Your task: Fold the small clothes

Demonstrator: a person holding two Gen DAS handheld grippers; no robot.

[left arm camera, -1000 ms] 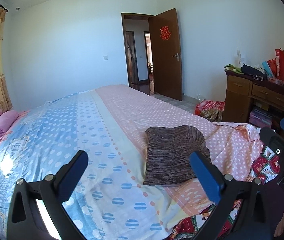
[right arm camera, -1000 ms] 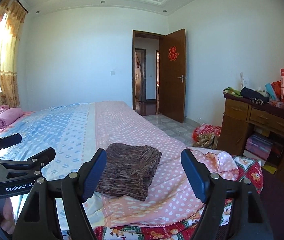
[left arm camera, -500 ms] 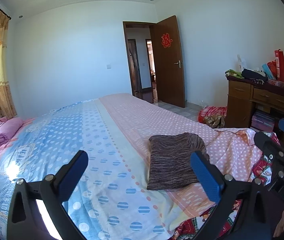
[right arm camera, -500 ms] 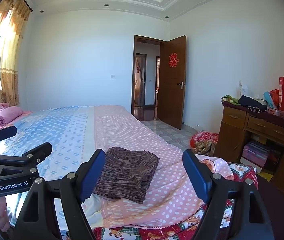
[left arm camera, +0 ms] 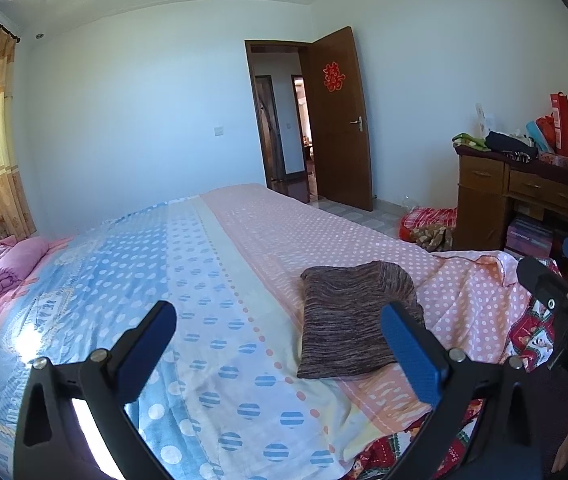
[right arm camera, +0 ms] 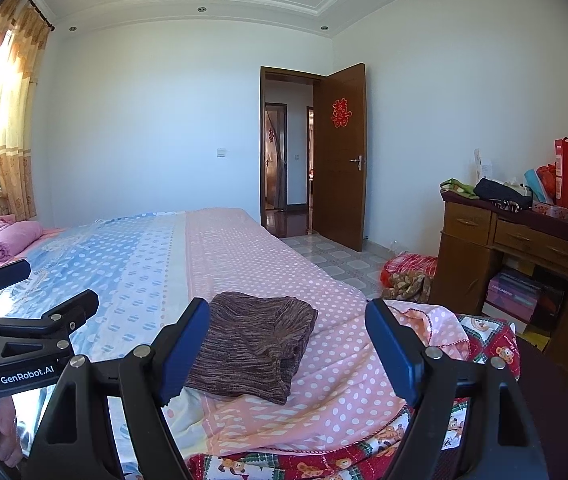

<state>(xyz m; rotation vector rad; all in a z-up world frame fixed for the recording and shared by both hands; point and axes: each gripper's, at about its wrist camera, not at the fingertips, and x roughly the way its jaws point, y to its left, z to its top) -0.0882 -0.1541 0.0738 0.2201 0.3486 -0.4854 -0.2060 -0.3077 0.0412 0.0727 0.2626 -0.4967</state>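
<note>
A brown knitted garment (left arm camera: 354, 316) lies folded flat on the pink dotted part of the bed; it also shows in the right wrist view (right arm camera: 253, 340). My left gripper (left arm camera: 279, 340) is open and empty, held above the bed's near edge, with the garment behind its right finger. My right gripper (right arm camera: 288, 340) is open and empty, held back from the garment, which shows between its fingers. The left gripper's side (right arm camera: 31, 328) shows at the left of the right wrist view, and the right gripper's side (left arm camera: 564, 300) at the right of the left wrist view.
The bed (left arm camera: 131, 280) has a blue and pink dotted sheet. A folded pink blanket (left arm camera: 3, 264) lies at its far left. A wooden desk (right arm camera: 524, 252) with bags stands at the right. A red bundle (right arm camera: 408, 276) lies on the floor. The door (right arm camera: 340, 156) stands open.
Both grippers have tilted upward and drawn back slightly, so the garment sits lower in both views and more ceiling shows. The garment has not moved. Both grippers stay open.
</note>
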